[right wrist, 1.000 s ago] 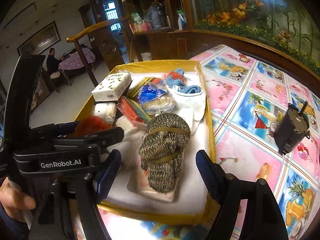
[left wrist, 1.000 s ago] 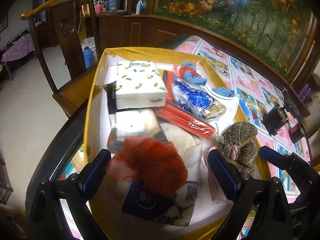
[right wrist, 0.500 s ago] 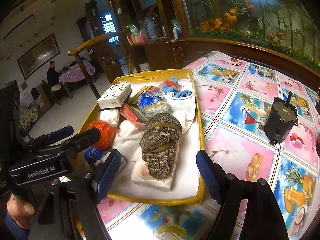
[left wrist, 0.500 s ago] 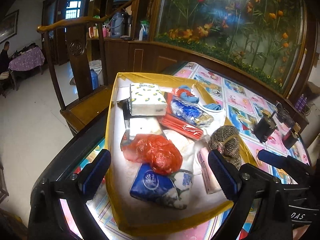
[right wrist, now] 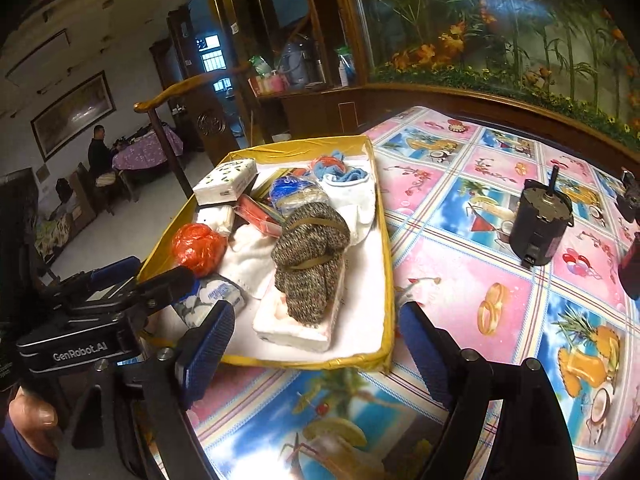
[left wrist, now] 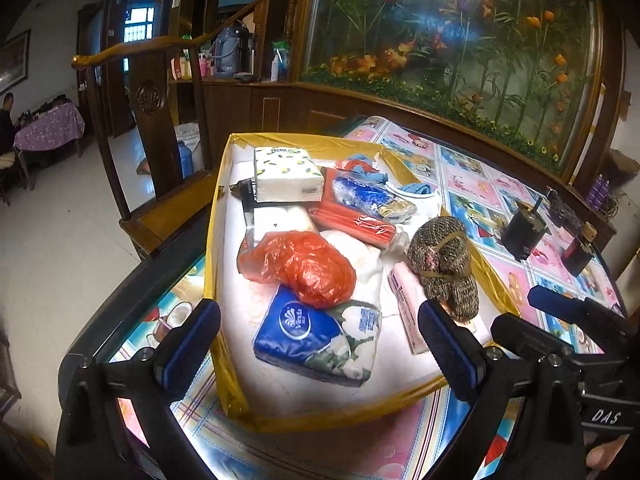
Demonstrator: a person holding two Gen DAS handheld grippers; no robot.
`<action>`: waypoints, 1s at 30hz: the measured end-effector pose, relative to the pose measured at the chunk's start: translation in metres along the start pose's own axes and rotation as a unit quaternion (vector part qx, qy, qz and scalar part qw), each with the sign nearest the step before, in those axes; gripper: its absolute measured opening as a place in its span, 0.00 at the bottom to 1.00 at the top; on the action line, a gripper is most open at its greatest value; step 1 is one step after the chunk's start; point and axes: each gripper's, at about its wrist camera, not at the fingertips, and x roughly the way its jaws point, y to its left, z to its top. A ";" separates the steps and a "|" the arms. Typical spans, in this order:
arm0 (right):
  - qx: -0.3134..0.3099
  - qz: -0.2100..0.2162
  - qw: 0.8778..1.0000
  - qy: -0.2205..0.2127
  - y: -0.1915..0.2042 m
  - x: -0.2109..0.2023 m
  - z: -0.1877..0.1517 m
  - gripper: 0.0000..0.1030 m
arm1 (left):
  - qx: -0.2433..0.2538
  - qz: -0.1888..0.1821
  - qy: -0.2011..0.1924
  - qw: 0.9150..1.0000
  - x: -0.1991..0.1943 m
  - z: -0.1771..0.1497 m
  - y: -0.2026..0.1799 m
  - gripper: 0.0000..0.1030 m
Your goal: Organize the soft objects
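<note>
Both claws hover wide and empty over the near edge of the bench (right wrist: 460, 216). The left claw (left wrist: 320, 352) faces the yellow tray (left wrist: 216, 216), where a red plastic bag (left wrist: 304, 264) rests against a blue tissue pack (left wrist: 308, 332). The right claw (right wrist: 316, 340) sits at the tray's near right corner, facing a knitted bundle (right wrist: 308, 256) lying on a white pack (right wrist: 296, 328). A dark motor (right wrist: 540, 224) stands well apart.

Tray (left wrist: 224, 216): glossy yellow rim. Red bag (left wrist: 304, 268): crinkled shiny plastic. Knit bundle (left wrist: 444, 264): coarse wool. Tissue pack (left wrist: 296, 332): glossy film. Tablecloth (right wrist: 460, 264): probably smooth, shiny vinyl.
</note>
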 end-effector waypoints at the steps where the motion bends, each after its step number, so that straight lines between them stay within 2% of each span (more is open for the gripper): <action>1: 0.002 0.001 1.000 -0.002 -0.001 -0.002 -0.002 0.86 | 0.004 0.004 -0.008 1.000 -0.004 -0.002 -0.002 0.96; 6: -0.006 -0.011 1.000 -0.022 -0.002 -0.017 -0.013 0.85 | 0.035 0.045 -0.041 0.998 -0.023 -0.008 -0.014 1.00; 8: -0.012 -0.019 0.999 -0.035 -0.002 -0.024 -0.016 0.85 | 0.040 0.061 -0.039 0.997 -0.026 -0.009 -0.016 1.00; 12: -0.018 -0.022 0.998 -0.051 -0.001 -0.035 -0.022 0.88 | 0.082 0.108 0.002 0.991 -0.021 -0.010 -0.018 1.00; 17: -0.040 -0.032 0.996 -0.067 0.009 -0.045 -0.027 0.90 | 0.093 0.153 -0.023 0.984 -0.033 -0.016 -0.011 1.00; 20: -0.060 -0.035 0.995 -0.078 0.017 -0.049 -0.029 0.92 | 0.103 0.152 -0.020 0.983 -0.035 -0.017 -0.011 1.00; 24: -0.065 -0.036 0.993 -0.086 0.020 -0.053 -0.030 0.94 | 0.087 0.116 -0.003 0.989 -0.033 -0.017 -0.006 1.00; 30: -0.059 -0.033 0.995 -0.079 0.018 -0.051 -0.030 0.94 | 0.068 0.104 -0.002 0.992 -0.030 -0.012 0.002 1.00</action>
